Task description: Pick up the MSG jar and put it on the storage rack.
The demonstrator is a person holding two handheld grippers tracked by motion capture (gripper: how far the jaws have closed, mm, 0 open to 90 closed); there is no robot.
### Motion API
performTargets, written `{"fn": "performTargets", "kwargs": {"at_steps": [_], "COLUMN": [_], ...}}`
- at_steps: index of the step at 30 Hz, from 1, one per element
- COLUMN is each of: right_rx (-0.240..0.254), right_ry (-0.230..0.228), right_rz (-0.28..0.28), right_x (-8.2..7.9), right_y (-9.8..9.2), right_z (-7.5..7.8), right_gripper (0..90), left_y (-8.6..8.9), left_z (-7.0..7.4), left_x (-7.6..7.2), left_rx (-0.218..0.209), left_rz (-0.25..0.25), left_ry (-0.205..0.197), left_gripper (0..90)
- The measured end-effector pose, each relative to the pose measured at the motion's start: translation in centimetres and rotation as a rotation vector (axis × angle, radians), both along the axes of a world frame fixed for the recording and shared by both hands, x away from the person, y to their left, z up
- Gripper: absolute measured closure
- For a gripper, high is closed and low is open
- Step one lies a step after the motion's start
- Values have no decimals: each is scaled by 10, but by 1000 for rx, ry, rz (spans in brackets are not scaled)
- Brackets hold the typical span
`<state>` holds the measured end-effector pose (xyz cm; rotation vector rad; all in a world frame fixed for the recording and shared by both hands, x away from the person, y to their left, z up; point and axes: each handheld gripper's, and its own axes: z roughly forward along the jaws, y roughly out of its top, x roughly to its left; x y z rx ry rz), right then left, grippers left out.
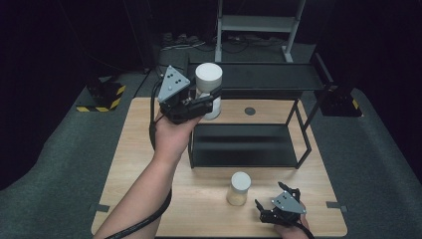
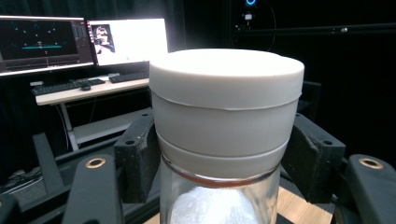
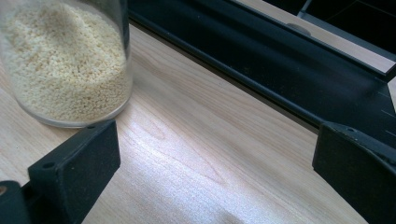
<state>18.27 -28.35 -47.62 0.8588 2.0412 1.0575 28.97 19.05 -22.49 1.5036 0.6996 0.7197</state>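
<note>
Left tool (image 1: 211, 99) clamped on white-lidded jar (image 1: 208, 79)

Setting: recording lab. Evidence: black-curtained surround, hazard-striped stand base (image 1: 102, 96), two lit monitors (image 2: 84, 42) with keyboards (image 2: 70, 86) on a side desk (image 2: 88, 91).

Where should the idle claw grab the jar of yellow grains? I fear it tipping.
Grip the grain jar on its glass wall below the white lid, coming level from the right claw's side: it stands upright, round and straight-sided, with bare table around it.
</note>
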Motion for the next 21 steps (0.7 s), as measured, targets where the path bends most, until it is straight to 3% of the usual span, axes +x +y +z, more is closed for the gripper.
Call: {"fn": "performTargets", "kwargs": {"at_steps": [5,21], "right_rx": [4,21], "right_ry": [0,5], "right_rz": [0,-3], "right_x": [0,1], "right_y": [-1,-3], "right_z": [0,0], "right_gripper": [0,0], "left_y": [-4,-19], "left_z": [5,21], "left_x": [6,31], "left_rx": [-25,-32], "left_rz": [5,51], "left_ry": [0,-6], "left_gripper": [347,348]}}
